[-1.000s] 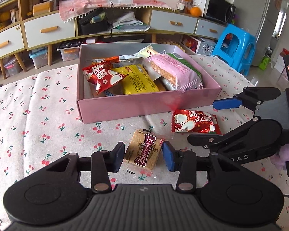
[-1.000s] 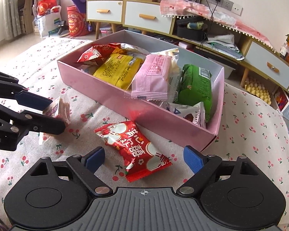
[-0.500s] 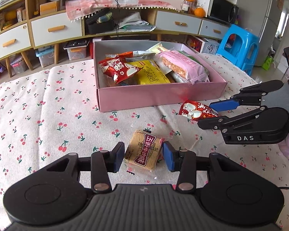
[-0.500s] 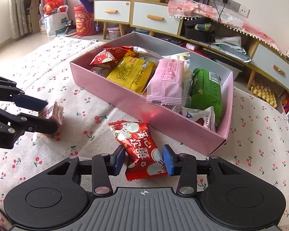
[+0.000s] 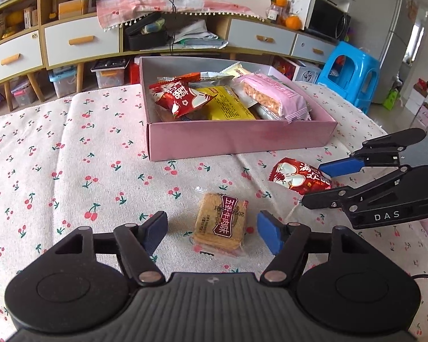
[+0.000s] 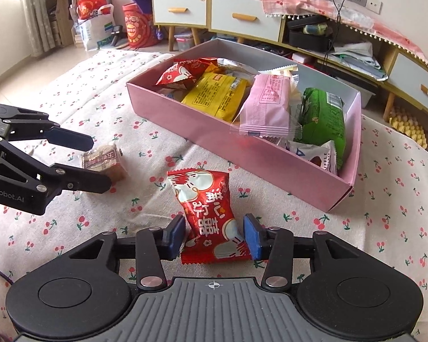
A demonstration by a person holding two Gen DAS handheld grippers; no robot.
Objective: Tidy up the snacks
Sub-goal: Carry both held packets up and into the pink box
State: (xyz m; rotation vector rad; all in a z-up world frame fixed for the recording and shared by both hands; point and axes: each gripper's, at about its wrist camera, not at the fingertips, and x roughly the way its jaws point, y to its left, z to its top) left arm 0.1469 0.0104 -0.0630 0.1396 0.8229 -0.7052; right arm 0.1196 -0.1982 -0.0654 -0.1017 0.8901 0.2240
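Jaws of the left gripper (image 5: 212, 229) have just been opening and now stand wide, with the square brown cracker packet in clear wrapping (image 5: 220, 226) lying on the cloth between them, touched by neither pad. The right gripper (image 6: 212, 235) has narrower jaws that have also just been opening; the red foil snack bag with white cartoon print (image 6: 209, 216) stands between the blue pads, and the gap on each side looks small, so I judge it is loose and not clamped. Both packets rest on the white tablecloth with small cherry print (image 5: 71, 154), just before the long wall of the pink cardboard box (image 6: 242, 154), which already holds yellow, pink, green and red packets. To do this step well, each gripper should probably close on the middle of its packet, not on the thin sealed edge, press only until the wrapping stops sliding, then lift clear over the box wall before releasing into a free corner.
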